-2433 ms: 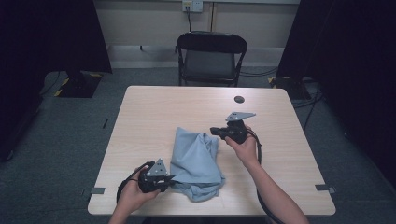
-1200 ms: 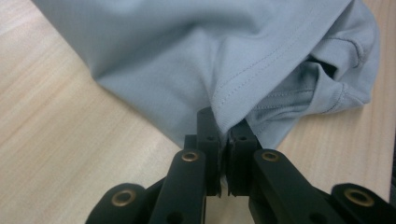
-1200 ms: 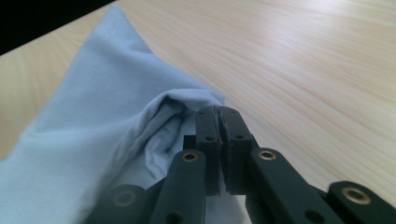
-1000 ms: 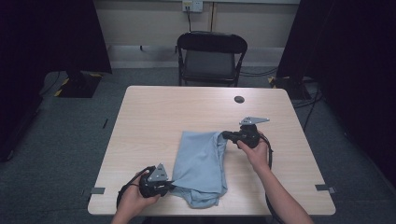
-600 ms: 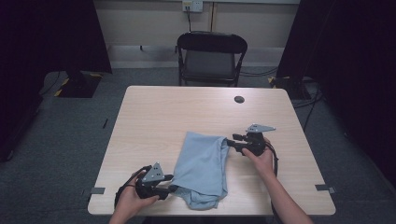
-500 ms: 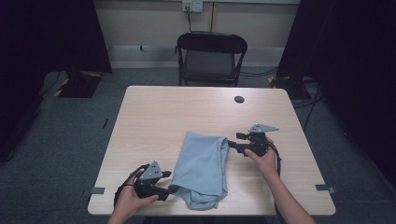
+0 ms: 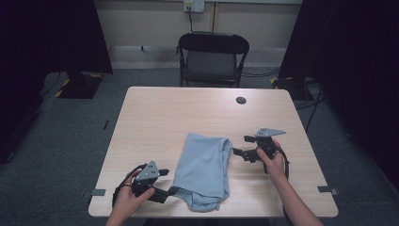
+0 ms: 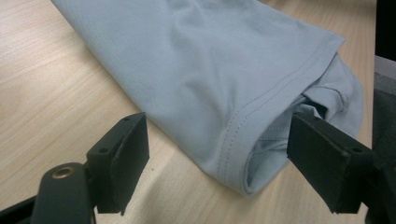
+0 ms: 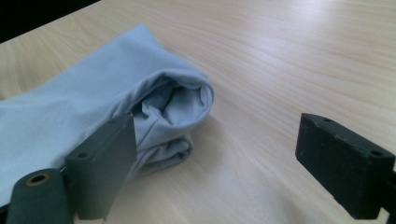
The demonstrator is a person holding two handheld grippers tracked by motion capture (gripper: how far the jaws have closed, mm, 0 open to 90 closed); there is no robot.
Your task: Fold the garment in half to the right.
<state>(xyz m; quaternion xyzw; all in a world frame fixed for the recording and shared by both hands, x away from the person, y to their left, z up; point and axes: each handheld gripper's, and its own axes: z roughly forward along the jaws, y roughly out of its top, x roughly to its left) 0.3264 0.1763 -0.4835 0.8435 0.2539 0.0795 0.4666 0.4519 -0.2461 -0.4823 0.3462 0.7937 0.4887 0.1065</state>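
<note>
A light blue cloth (image 7: 203, 167) lies folded into a long strip on the wooden table (image 7: 155, 117). My left gripper (image 7: 165, 183) rests at its near left corner. Its jaws have just been opening, and the hemmed corner (image 8: 243, 135) lies loose between them, untouched by the pads. My right gripper (image 7: 241, 145) sits just right of the cloth's far end. Its jaws have also just been opening and stand wide over bare wood. In the right gripper view the rolled end of the cloth (image 9: 177, 102) lies beside one jaw.
A small black disc (image 7: 241, 100) sits near the table's far edge. A black folding chair (image 7: 214, 56) stands behind the table. Grey tape marks (image 7: 328, 189) sit at the front corners. Bare wood stretches to the left of the cloth and beyond it.
Both grippers have opened and let go of the cloth. The right gripper drew off to the right and slightly nearer. The cloth has settled flat into a narrower strip.
</note>
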